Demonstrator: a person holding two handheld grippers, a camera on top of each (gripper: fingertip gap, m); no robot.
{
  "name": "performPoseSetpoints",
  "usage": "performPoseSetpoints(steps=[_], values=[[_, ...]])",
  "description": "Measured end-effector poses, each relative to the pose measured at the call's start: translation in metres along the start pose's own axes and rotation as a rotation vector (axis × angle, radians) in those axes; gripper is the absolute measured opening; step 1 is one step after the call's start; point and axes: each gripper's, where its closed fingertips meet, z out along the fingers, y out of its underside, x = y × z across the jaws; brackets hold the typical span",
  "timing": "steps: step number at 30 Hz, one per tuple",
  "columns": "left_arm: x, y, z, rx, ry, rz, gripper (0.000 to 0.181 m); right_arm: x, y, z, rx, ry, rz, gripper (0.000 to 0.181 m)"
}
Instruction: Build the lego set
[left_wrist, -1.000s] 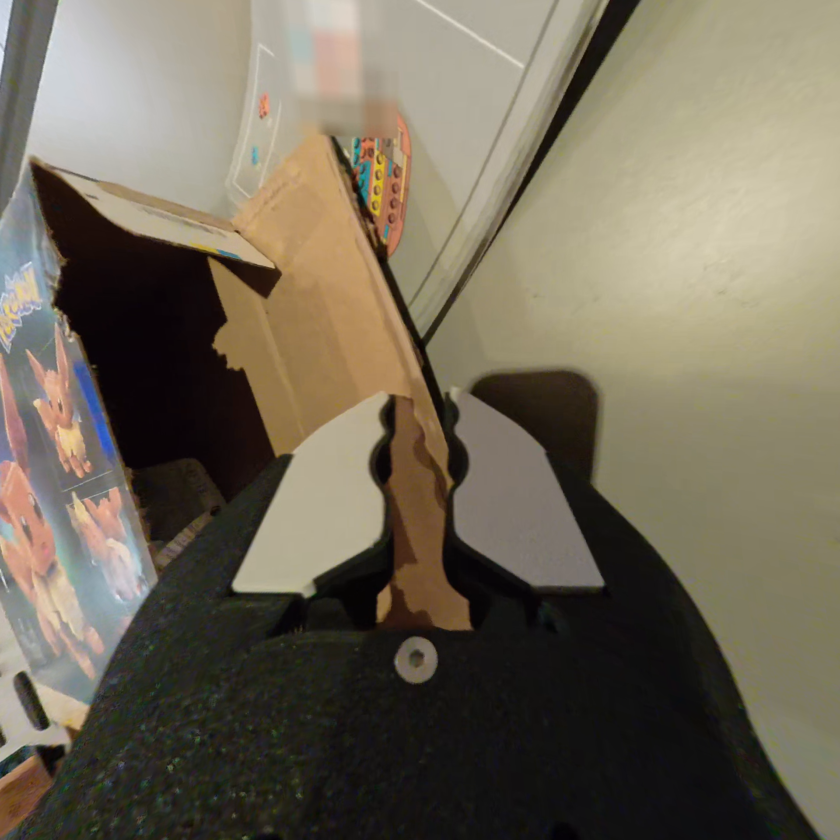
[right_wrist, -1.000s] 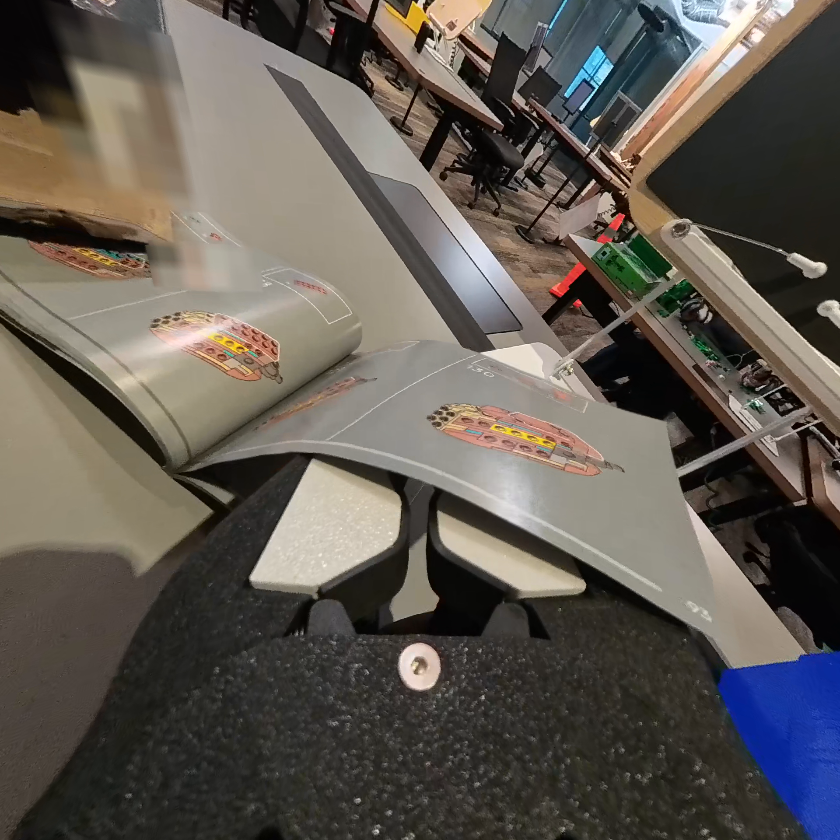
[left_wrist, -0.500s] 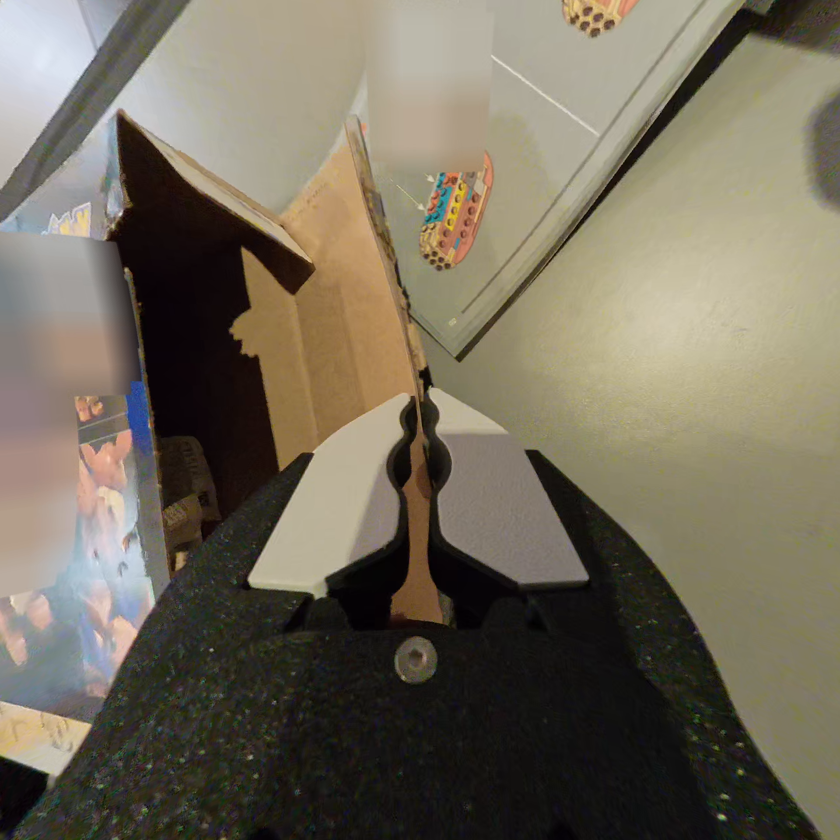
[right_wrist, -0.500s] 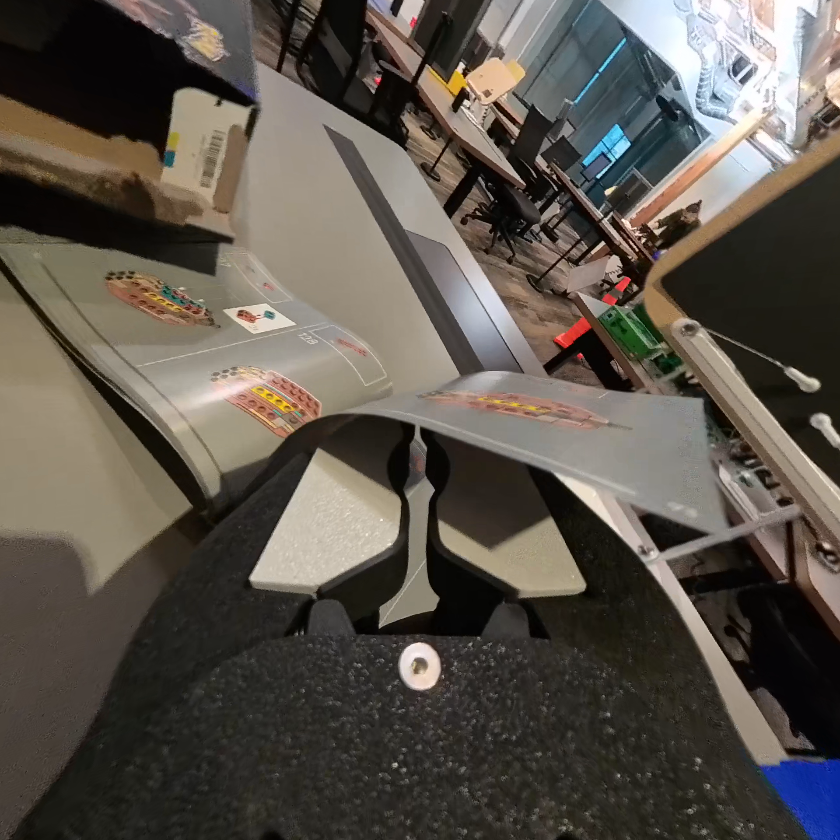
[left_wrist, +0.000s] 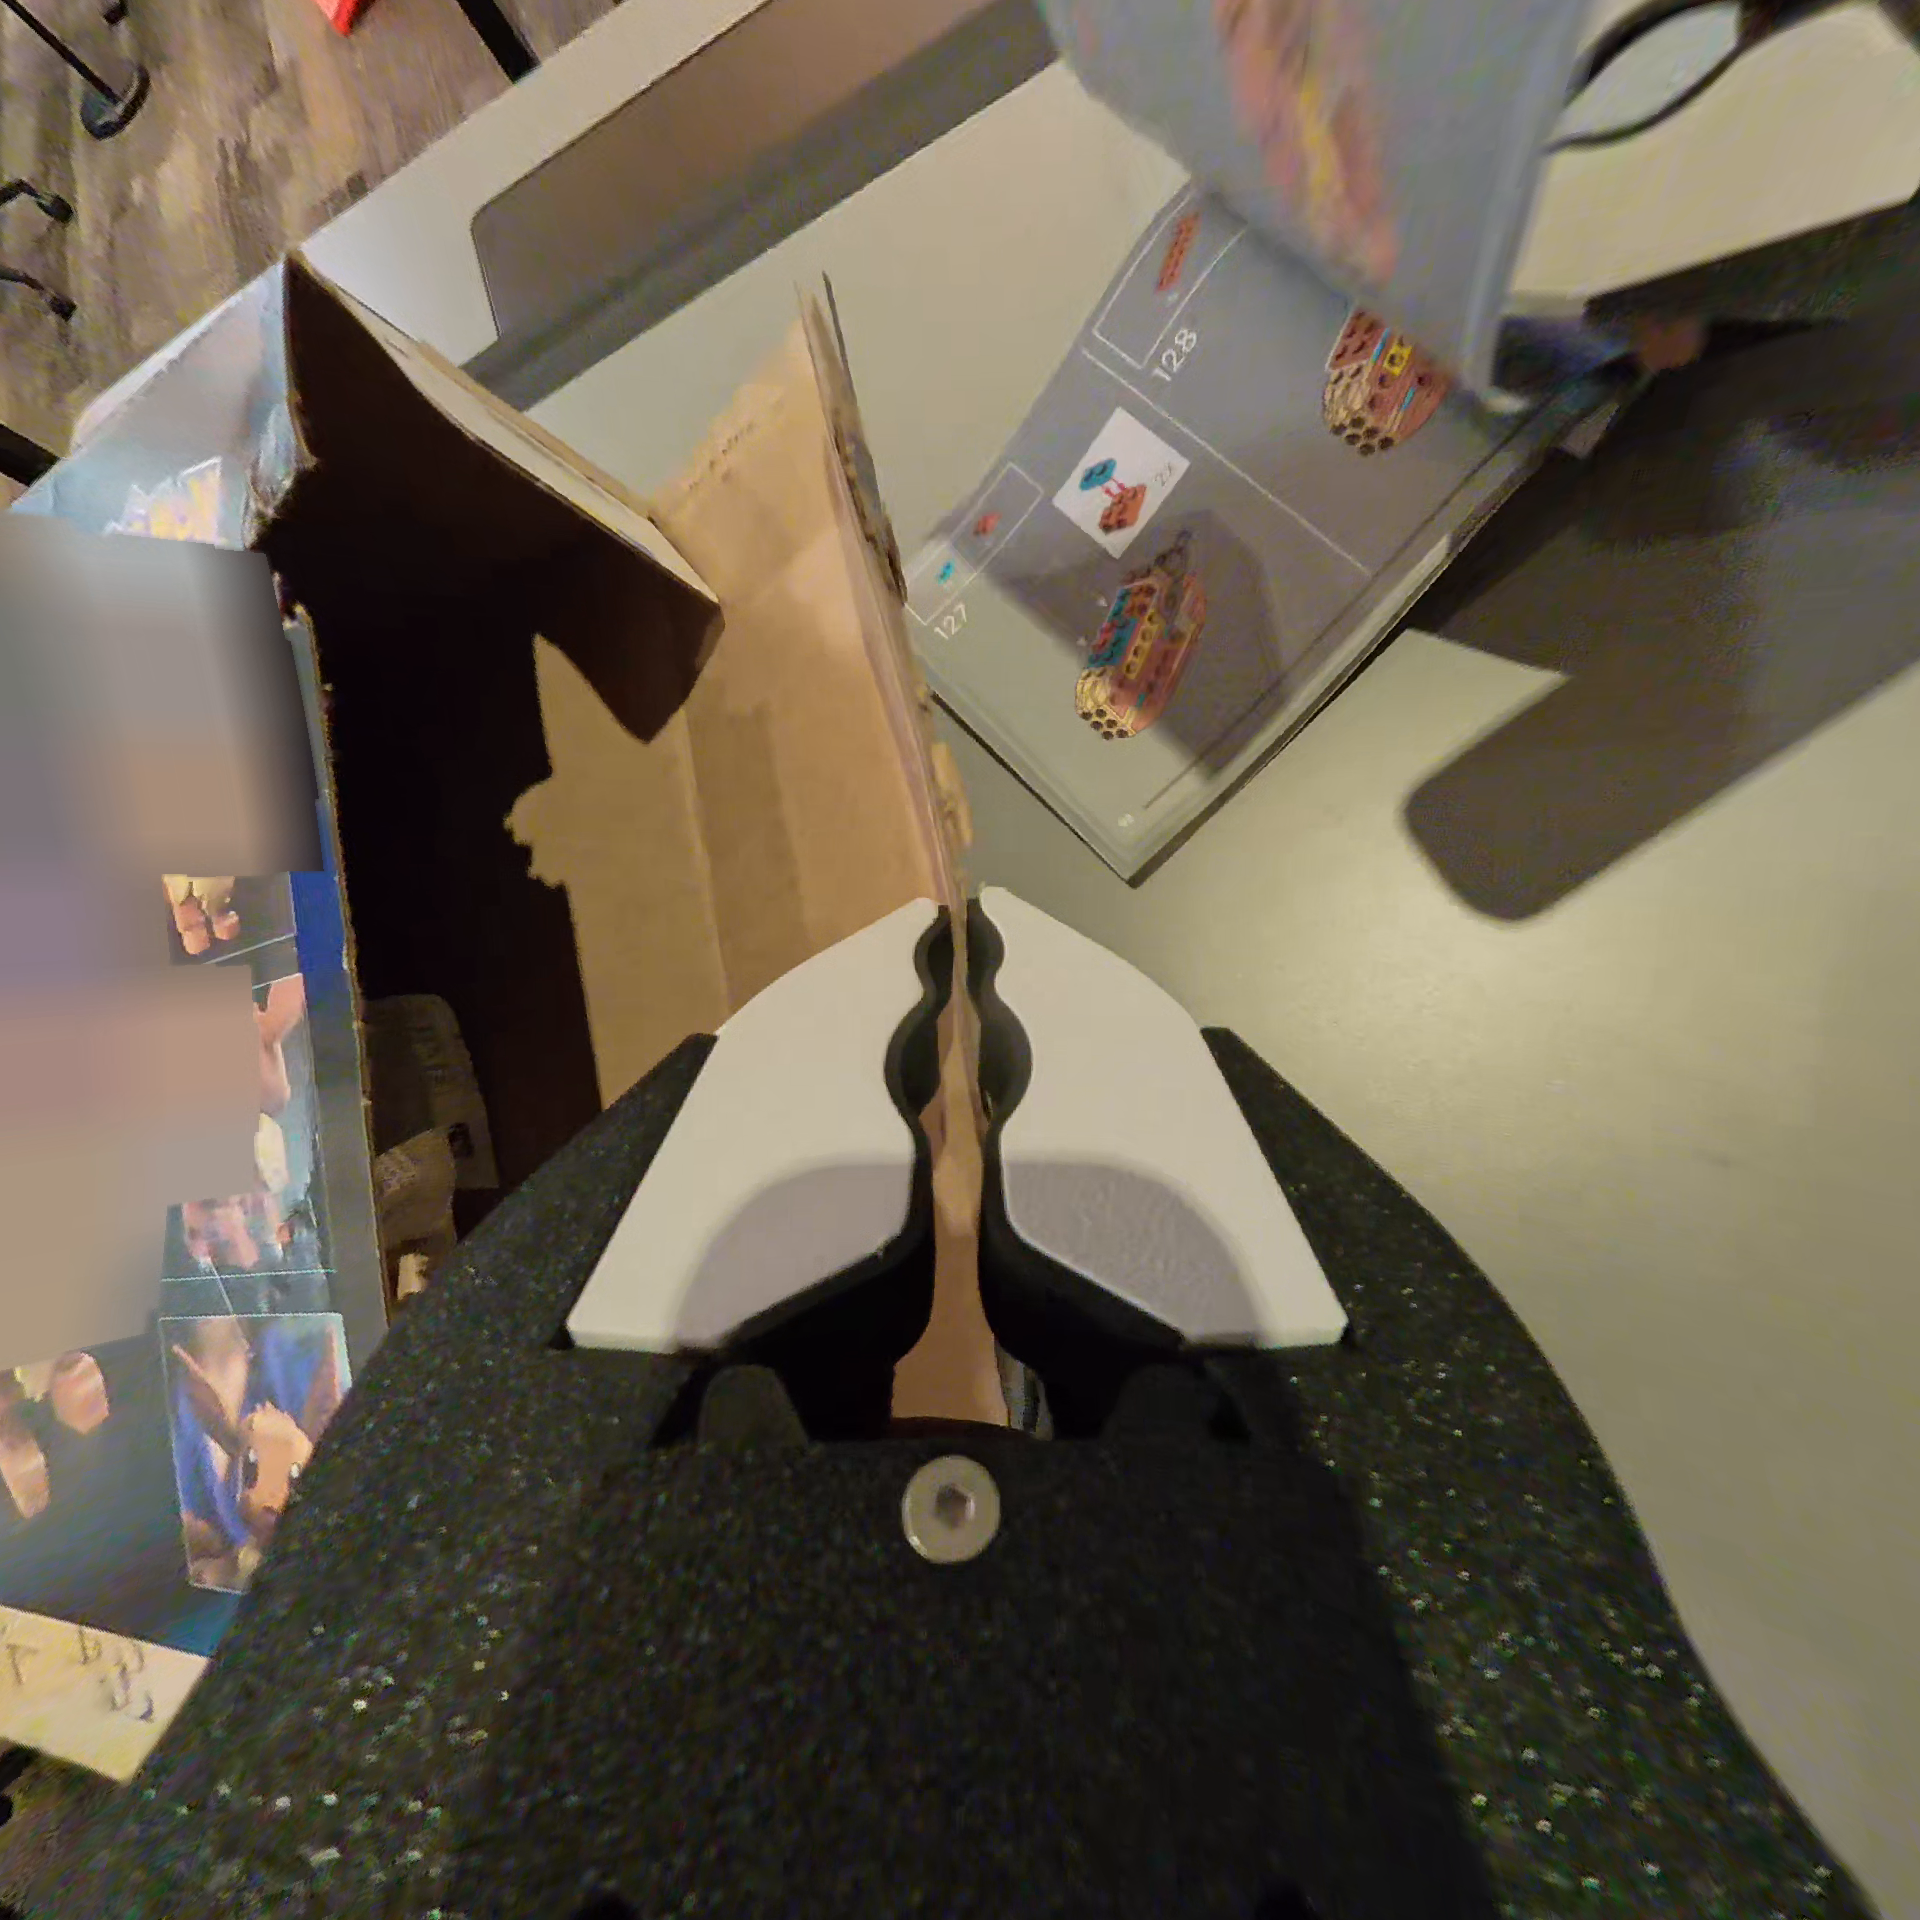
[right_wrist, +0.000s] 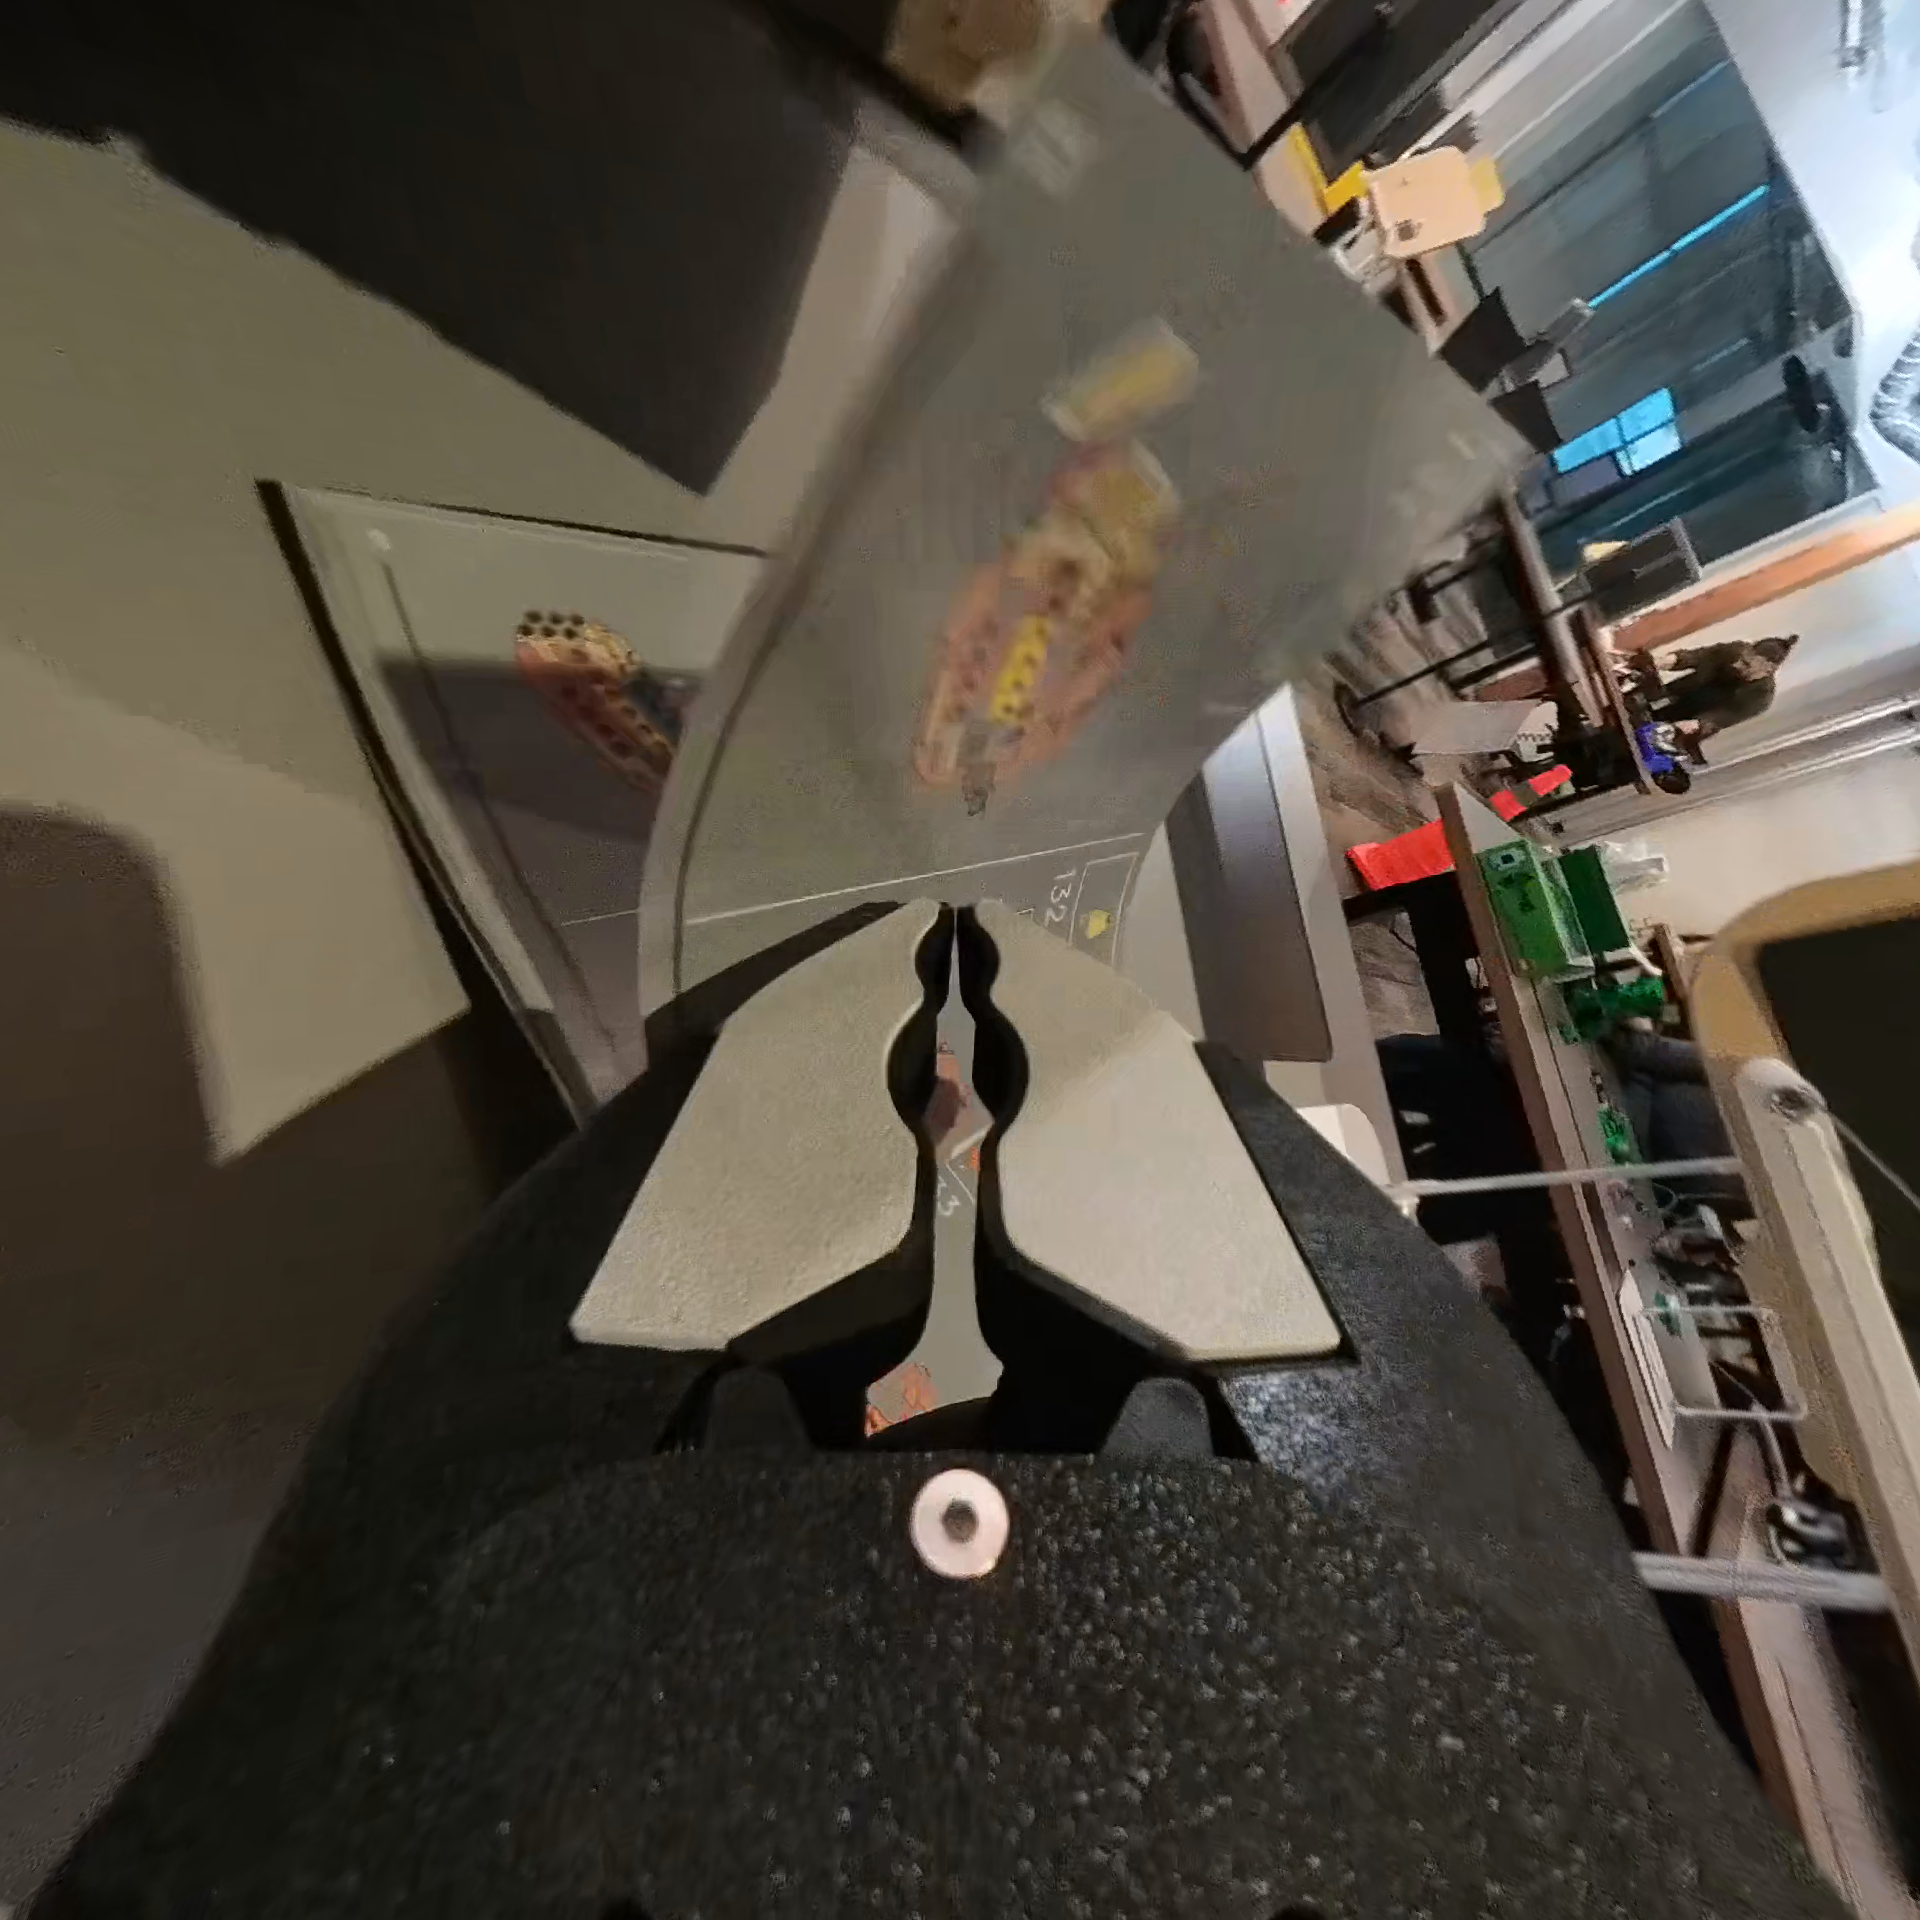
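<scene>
Left gripper (left_wrist: 958, 914) clamped on the brown cardboard flap (left_wrist: 883, 644) of the opened lego box (left_wrist: 436, 727), fingers pressed together with the flap's thin edge running up between them. Box standing open on the grey table (left_wrist: 1507, 1195), printed outer panel (left_wrist: 249, 1403) to the left, dark interior with a few paper bags (left_wrist: 426, 1122) at the bottom. Instruction booklet (left_wrist: 1195, 582) lying open on the table just right of the box, grey pages printed with step pictures of a brown, studded build. Right gripper (right_wrist: 954, 920) pinched shut on a single booklet page (right_wrist: 1039, 582), the sheet curling upward and away from the fingertips, motion-blurred, more of the printed page visible through the slot between the fingers. Same lifted page (left_wrist: 1351, 135) blurred at the top of the left wrist view, above the flat pages. Flat part of the booklet (right_wrist: 520, 665) under and left of the raised sheet in the right wrist view. Behind, an office with desks (right_wrist: 1558, 1039), green parts (right_wrist: 1538, 904) and a red object (right_wrist: 1403, 862).
</scene>
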Motion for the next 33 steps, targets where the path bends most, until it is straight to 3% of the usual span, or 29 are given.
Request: performPoseSetpoints(steps=[19, 33], values=[[0.026, 0.011, 0.043, -0.164, 0.01, 0.143, 0.002, -0.021, 0.006, 0.009, -0.053, -0.08, -0.015, 0.0], [0.018, 0.023, 0.068, -0.217, 0.04, 0.128, 0.002, -0.022, 0.006, 0.011, -0.065, -0.078, -0.039, 0.0]])
